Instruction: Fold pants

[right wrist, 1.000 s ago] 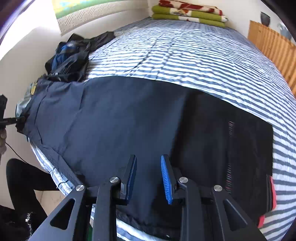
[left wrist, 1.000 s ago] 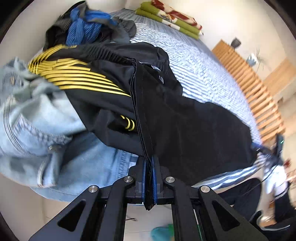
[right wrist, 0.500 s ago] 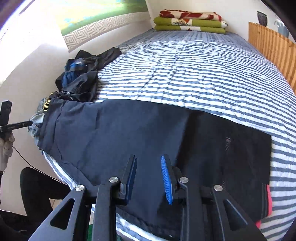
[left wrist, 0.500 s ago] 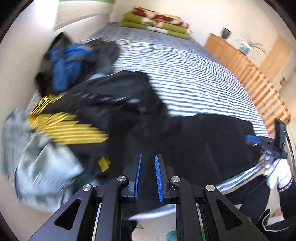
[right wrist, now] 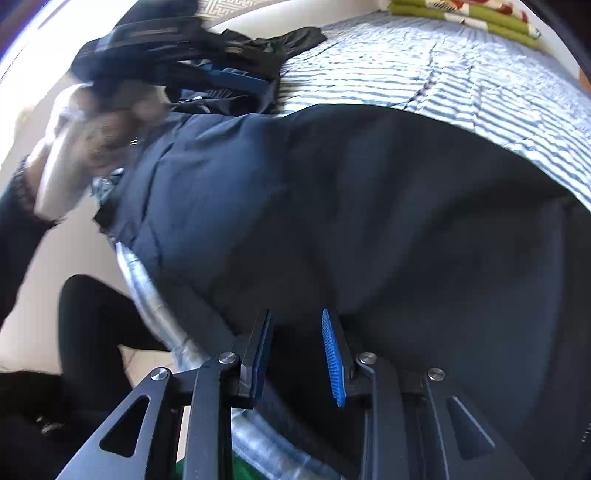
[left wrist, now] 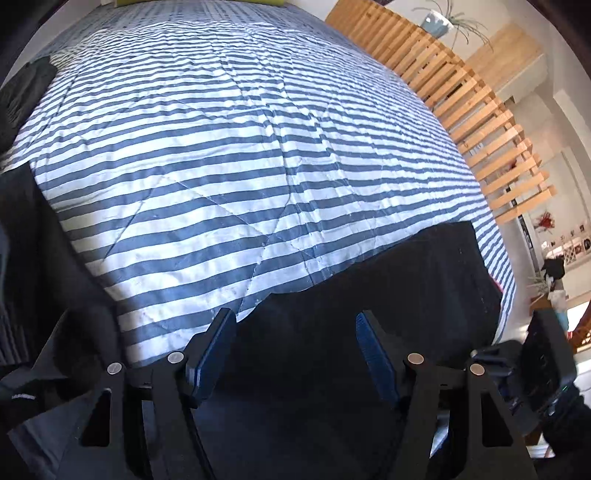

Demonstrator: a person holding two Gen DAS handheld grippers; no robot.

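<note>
The dark pants [right wrist: 369,229] lie spread flat along the near edge of the striped bed [left wrist: 240,147], with a heap of clothes [right wrist: 236,62] at their left end. The left claw [left wrist: 293,354] has just been opening and now stands wide above the pants, empty; a second ago it pinched their seam. The right claw [right wrist: 295,354] hangs partly open over the pants, gripping nothing.

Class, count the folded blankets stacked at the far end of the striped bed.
2 folded green blankets with red-and-white pattern, stacked at the bed's far end, top of the right wrist view. The frame edge crops them, so more may be hidden.
</note>
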